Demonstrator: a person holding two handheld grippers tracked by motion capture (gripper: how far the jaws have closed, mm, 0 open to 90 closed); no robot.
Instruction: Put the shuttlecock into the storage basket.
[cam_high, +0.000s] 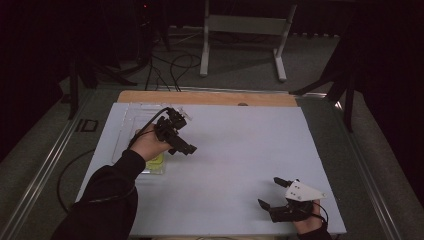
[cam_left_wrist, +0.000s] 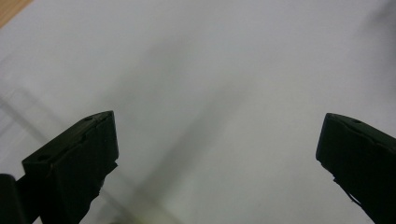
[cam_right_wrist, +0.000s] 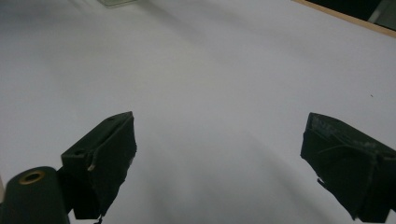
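A white table (cam_high: 235, 150) carries a clear plastic tray (cam_high: 131, 120) along its left side, with a yellow object (cam_high: 156, 162) at the tray's near end. The left gripper (cam_high: 186, 149) hangs just beside that object, jaws wide, holding nothing. The right gripper (cam_high: 270, 192) rests near the table's front right corner, jaws wide too.

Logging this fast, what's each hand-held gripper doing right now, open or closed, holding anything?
Left hand-held gripper: open, holding nothing, above the white board.
Right hand-held gripper: open, holding nothing.
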